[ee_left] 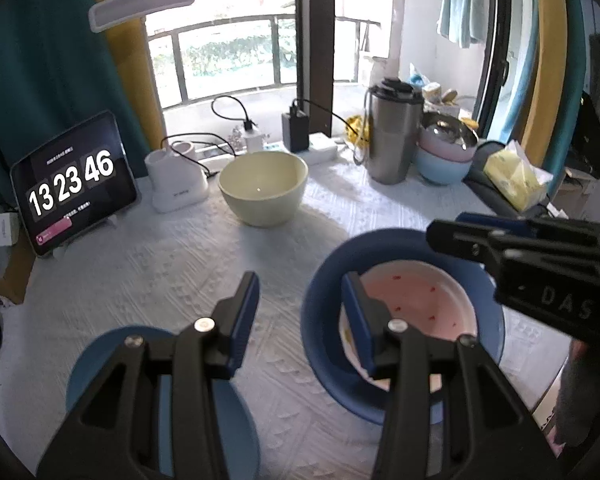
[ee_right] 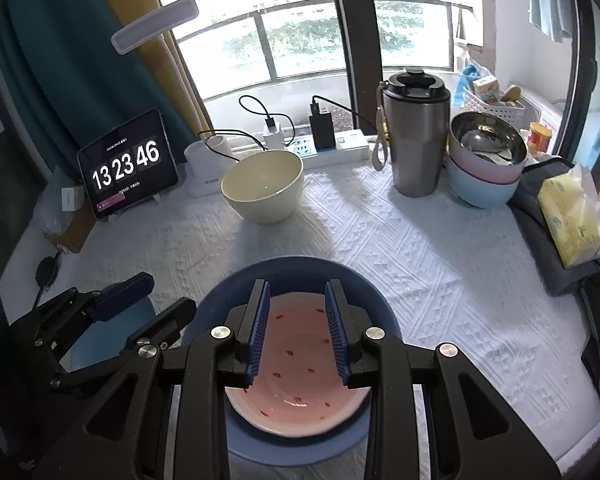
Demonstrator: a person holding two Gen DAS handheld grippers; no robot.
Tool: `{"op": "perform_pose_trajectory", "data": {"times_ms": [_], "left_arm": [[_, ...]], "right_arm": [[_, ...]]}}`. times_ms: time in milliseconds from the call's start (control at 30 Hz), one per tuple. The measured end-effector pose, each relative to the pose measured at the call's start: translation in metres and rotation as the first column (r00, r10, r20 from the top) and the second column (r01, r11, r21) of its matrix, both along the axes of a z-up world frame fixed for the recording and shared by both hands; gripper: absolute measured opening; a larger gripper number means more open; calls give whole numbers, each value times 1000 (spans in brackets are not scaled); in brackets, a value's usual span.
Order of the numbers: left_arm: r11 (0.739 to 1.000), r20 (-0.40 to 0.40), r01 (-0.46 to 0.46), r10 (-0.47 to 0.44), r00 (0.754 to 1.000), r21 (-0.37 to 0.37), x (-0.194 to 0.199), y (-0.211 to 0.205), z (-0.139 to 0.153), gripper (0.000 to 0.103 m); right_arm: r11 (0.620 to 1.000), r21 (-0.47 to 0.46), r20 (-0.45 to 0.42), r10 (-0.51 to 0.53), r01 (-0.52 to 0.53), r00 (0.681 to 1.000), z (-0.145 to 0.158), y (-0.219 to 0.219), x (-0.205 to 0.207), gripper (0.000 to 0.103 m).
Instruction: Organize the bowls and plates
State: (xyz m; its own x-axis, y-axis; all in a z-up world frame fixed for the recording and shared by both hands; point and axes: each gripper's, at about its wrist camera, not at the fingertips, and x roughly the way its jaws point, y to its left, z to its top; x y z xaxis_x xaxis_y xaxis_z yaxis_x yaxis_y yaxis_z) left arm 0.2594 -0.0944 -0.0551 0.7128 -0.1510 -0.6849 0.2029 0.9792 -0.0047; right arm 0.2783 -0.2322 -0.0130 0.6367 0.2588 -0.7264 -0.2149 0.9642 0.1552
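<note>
The table (ee_right: 400, 240) is covered by a white textured cloth and stands before a large window (ee_right: 300, 40) with a railing and greenery seen outside. Teal and mustard curtains (ee_left: 40, 60) hang at the left. A lamp head (ee_right: 156, 24) reaches over the table from the left.

Along the far edge are noted: a tablet (ee_right: 130, 166) showing 13 23 46, a white holder (ee_left: 176, 180), a power strip (ee_right: 332, 148) with chargers plugged in, a steel tumbler (ee_right: 414, 140), and a stack of bowls (ee_right: 484, 164) with a steel one on top of a pink and a light blue one. A tissue pack (ee_right: 572, 220) lies on dark fabric at the right edge. A cream bowl (ee_right: 262, 184) stands alone, mid-table toward the far side.

A pink plate (ee_right: 296, 380) with red specks sits inside a dark blue plate (ee_right: 300, 276) near the front edge. A second blue plate (ee_left: 100, 360) lies just to its left.

The left gripper (ee_left: 300, 320) is held partly open above the cloth, nothing between its fingers; one finger overlaps the rim of the dark blue plate in view. The right gripper (ee_right: 296, 336) is held partly open above the pink plate, nothing gripped.
</note>
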Motion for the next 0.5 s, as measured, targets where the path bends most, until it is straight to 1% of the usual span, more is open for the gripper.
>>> {"op": "perform_pose_trajectory", "data": {"times_ms": [300, 500], "left_arm": [[999, 17, -40, 41, 999, -25, 20, 22, 6, 45], [998, 24, -54, 54, 998, -28, 38, 31, 6, 45]], "right_arm": [[999, -21, 0, 31, -31, 1000, 3, 20, 20, 30], [998, -48, 3, 51, -51, 999, 3, 29, 35, 30]]}}
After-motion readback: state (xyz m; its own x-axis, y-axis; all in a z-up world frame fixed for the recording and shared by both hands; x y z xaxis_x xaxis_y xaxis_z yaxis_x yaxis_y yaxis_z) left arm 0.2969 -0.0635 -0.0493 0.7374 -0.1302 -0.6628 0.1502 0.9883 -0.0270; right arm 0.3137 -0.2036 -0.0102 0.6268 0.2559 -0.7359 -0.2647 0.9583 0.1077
